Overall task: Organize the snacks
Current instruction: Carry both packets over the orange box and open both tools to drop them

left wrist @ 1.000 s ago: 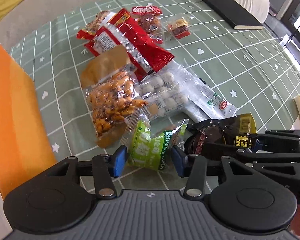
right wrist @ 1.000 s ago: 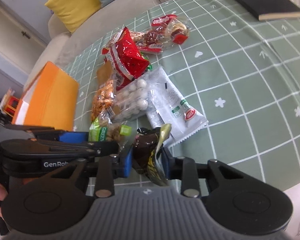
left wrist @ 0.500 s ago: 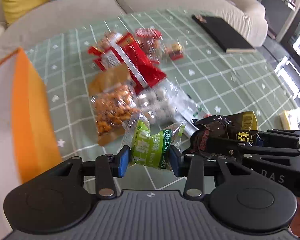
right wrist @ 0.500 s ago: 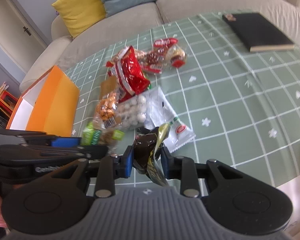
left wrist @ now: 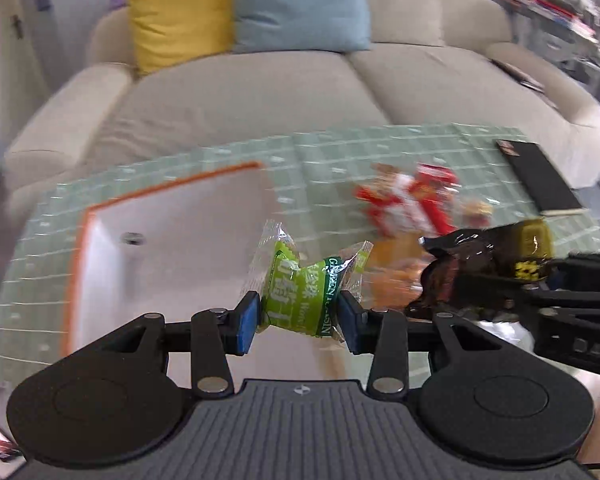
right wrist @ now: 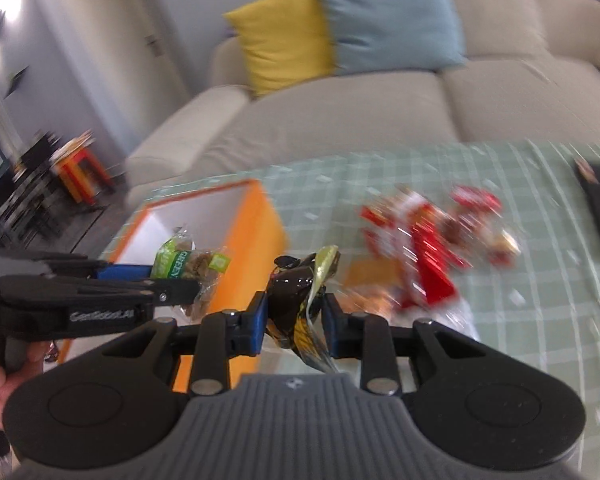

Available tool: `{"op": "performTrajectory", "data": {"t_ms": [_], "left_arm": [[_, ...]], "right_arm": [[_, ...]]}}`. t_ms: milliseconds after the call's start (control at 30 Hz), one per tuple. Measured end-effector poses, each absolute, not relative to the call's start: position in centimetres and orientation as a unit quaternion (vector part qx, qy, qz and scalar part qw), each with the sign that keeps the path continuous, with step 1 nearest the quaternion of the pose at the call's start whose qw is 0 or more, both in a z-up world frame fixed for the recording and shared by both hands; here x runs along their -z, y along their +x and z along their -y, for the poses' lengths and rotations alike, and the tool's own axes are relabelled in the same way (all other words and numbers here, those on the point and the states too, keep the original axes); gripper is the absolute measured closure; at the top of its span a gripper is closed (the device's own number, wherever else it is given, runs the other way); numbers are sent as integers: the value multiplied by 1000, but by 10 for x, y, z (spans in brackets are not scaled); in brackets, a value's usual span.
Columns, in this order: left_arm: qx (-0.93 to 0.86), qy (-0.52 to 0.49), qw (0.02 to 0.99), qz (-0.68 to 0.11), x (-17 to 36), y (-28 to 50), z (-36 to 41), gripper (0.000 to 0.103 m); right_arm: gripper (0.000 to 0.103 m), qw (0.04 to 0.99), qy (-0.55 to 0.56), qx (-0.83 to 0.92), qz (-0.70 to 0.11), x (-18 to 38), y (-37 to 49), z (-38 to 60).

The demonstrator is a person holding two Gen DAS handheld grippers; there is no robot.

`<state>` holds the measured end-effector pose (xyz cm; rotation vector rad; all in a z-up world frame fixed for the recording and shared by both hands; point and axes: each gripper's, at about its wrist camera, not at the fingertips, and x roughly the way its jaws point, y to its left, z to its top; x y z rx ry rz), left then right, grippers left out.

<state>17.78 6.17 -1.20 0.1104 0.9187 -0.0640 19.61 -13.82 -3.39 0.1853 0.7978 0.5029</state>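
Note:
My left gripper (left wrist: 298,318) is shut on a green raisin packet (left wrist: 300,280) and holds it in the air above the open orange box (left wrist: 160,240). The packet also shows in the right wrist view (right wrist: 188,264), over the box (right wrist: 248,236). My right gripper (right wrist: 294,320) is shut on a black and gold snack packet (right wrist: 296,304), held just right of the box; the packet also shows in the left wrist view (left wrist: 484,264). A blurred pile of red and orange snack packets (right wrist: 420,240) lies on the green checked tablecloth (right wrist: 540,280).
A black book (left wrist: 536,176) lies at the table's far right. A beige sofa (left wrist: 260,92) with a yellow cushion (left wrist: 176,12) and a blue cushion (left wrist: 296,4) stands behind the table. A small red and yellow stool (right wrist: 80,168) is far left.
Both grippers have risen from the table with their packets and swung left. The green packet is now over the orange box, the black packet beside it.

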Motion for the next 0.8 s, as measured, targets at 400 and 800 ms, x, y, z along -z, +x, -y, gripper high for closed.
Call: {"op": "performTrajectory", "data": {"t_ms": [400,800], "left_arm": [[2,87,876,-473,47,210,-134,56],[7,144,852,-504,85,234,-147,56]], "right_arm": [[77,868,-114,-330,-354,25,243,-8],[77,826,-266,-344,-358,71,265,-73]]}}
